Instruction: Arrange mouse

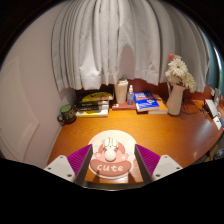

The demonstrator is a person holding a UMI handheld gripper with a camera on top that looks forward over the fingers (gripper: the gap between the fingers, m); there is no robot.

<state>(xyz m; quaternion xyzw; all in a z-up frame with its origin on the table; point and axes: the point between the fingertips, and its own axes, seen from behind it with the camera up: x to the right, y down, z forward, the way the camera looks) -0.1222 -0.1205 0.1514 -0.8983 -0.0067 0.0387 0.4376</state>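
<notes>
A pink mouse (110, 166) with a white bunny figure on top and the word "cute" on its front sits between my two fingers. My gripper (111, 150) is shut on it, with the purple pads (76, 157) at either side. Just beyond and under the mouse lies a round pale mouse mat (111, 137) on the wooden desk (160, 135). The mouse hides the near part of the mat, and I cannot tell whether the mouse rests on it or hangs just above.
Along the back of the desk stand a stack of books (95, 103), a pale bottle (122, 92), a blue book (148, 101) and a vase of flowers (177, 90). A dark cup (67, 113) is at the left. White curtains hang behind.
</notes>
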